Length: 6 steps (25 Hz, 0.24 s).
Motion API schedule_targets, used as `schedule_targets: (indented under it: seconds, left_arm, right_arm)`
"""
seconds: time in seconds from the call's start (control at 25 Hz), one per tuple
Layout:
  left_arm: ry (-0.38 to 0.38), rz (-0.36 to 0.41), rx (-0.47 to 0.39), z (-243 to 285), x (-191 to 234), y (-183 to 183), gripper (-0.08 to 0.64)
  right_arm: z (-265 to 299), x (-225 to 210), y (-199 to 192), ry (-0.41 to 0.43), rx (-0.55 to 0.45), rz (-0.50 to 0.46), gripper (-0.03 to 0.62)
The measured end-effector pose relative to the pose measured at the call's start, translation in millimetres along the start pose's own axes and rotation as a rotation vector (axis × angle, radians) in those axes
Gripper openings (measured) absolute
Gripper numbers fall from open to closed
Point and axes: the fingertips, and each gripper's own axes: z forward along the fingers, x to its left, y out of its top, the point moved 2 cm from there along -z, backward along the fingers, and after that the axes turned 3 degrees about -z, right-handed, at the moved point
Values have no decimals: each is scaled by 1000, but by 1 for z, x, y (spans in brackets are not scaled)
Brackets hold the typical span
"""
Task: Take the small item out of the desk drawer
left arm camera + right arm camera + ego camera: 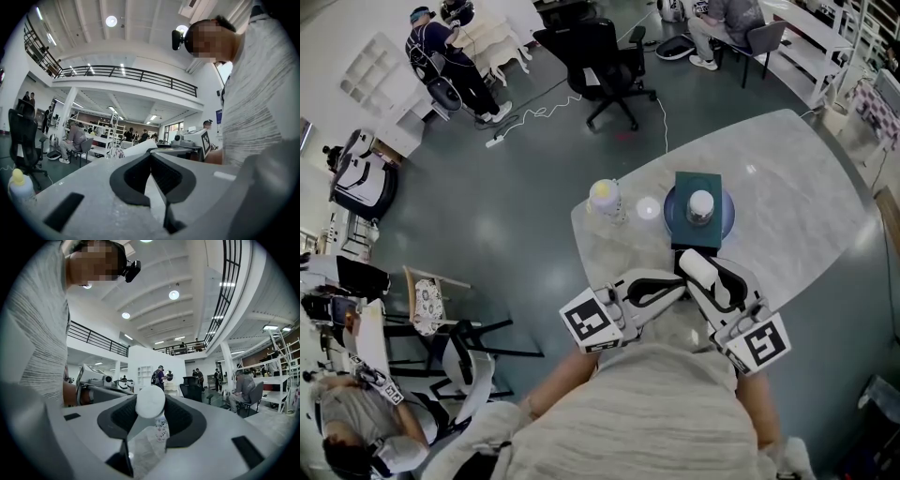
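The small bottle, clear-bodied with a white cap, is already out in the open. It sits between the jaws of the right tongs, which grip it at a wide spread, just above the near edge of the bench and close to the person's chest. The left tongs are open and empty, with their tips very near the right pair. No view shows the drawer, so it cannot be told whether it is open or shut.

The main risk is a slip. The bottle looks smooth and round, and it appears to lie along the jaws, so a small roll of the wrist or a slight easing of the squeeze could let it slide out and drop to the floor instead of onto the bench. A knock from the nearby left tongs could dislodge it in the same way.

Setting it down carries its own risk. The blue plate with its white-capped jar, a teal box and a yellow-topped bottle stand just ahead. A careless reach could topple one of them, and a narrow bottle released at a tilt would probably fall over and roll.
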Motion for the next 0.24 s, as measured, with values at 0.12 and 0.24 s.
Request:
schedule_targets:
  seconds: [0.12, 0.24]
  left_arm:
    - [6, -8, -1, 2, 0, 2, 15]
    - [11, -13, 0, 5, 3, 6, 15]
  right_arm:
    - [0, -2, 3, 2, 2, 2, 172]
    - [1, -7, 6, 4, 5, 2, 172]
